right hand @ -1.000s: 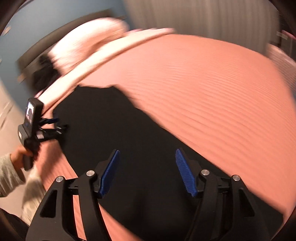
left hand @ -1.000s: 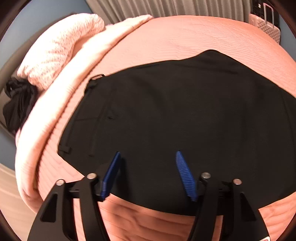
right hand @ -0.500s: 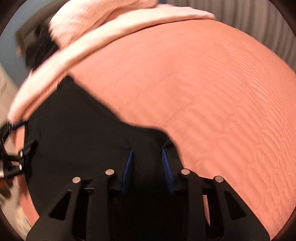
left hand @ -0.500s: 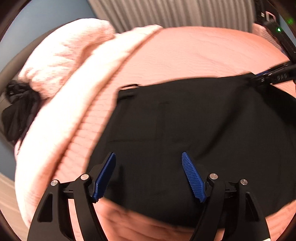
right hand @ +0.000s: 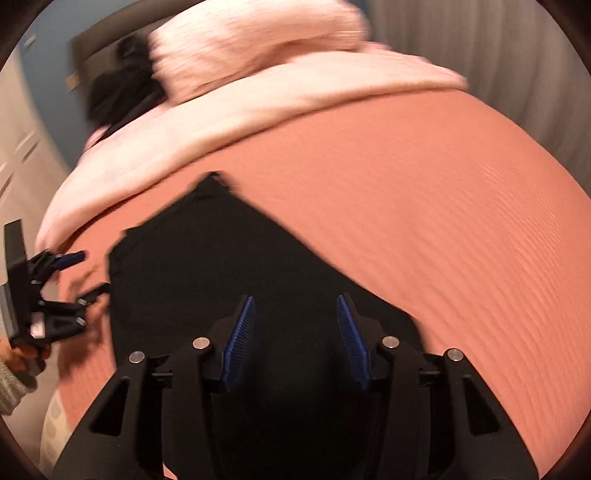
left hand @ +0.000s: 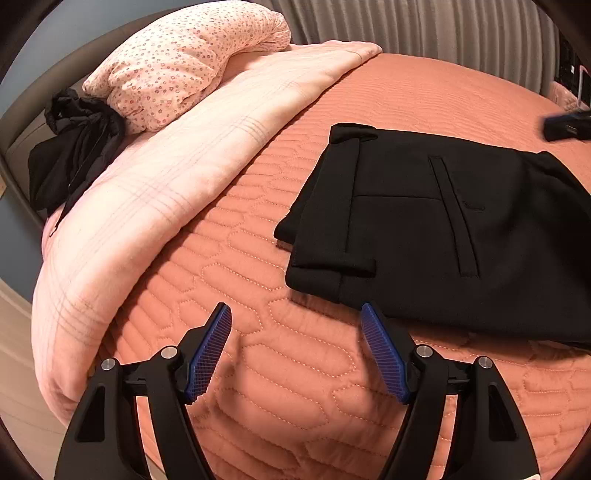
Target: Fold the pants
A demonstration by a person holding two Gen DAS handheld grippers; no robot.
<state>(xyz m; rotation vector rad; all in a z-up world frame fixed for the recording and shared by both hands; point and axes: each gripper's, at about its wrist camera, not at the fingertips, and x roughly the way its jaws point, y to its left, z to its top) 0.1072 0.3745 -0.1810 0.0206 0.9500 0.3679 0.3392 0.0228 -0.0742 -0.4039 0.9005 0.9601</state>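
The black pants (left hand: 436, 229) lie folded in a flat stack on the orange quilted bedspread (left hand: 266, 369), waistband and belt loops toward the left. My left gripper (left hand: 295, 328) is open and empty, just in front of the pants' near left corner, above the quilt. In the right wrist view the pants (right hand: 207, 266) lie below my right gripper (right hand: 295, 325), which is open with nothing between its blue pads. The left gripper (right hand: 70, 273) shows at the far left of that view, beside the pants' edge. The right wrist view is motion-blurred.
A folded pale pink blanket (left hand: 177, 173) runs along the left side of the bed, with a flowered pillow (left hand: 184, 62) behind it. A black garment (left hand: 70, 155) lies bunched by the headboard. Grey curtains (left hand: 424, 26) hang behind the bed.
My right gripper let go of the pants fabric, opened and drew back. My left gripper moved back and left, off the pants. The pants now lie as a smaller folded stack.
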